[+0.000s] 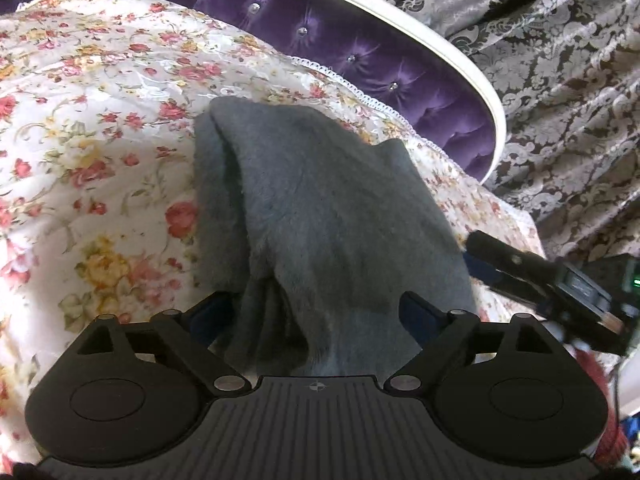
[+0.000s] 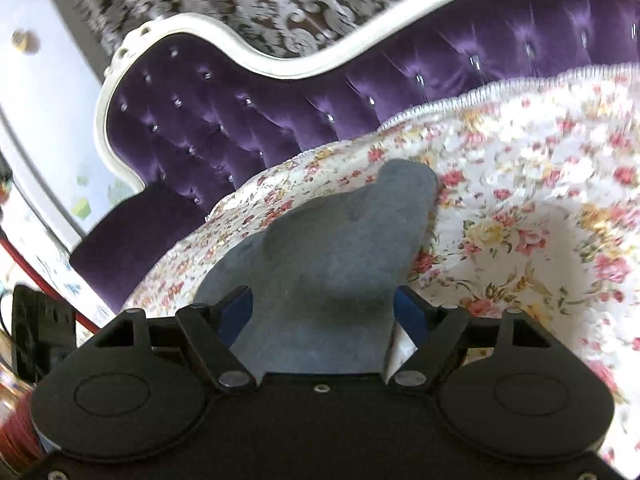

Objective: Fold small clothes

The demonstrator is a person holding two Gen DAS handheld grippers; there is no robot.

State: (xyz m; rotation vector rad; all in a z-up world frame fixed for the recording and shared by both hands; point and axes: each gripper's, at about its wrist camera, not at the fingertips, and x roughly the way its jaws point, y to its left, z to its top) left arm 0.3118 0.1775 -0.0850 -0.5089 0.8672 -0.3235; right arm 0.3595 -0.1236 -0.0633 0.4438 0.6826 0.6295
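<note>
Left claw [image 1: 318, 312]: jaws spread wide, with the near end of the grey garment [image 1: 320, 208] bunched between them; the blue pads [image 1: 418, 312] stand clear of the cloth on the right side, and contact on the left cannot be confirmed. Right claw [image 2: 320, 308]: jaws likewise apart, the same grey garment [image 2: 332, 264] lying between them, white cover showing in a gap beside the right pad. The garment rests on the floral bedspread [image 1: 100, 140], folded over itself lengthwise, its far end pointing toward the purple tufted headboard [image 1: 360, 40]. In the left wrist view the right claw appears at the garment's right edge [image 1: 520, 268]. Patterned curtains [image 1: 560, 80] hang beyond the headboard.
</note>
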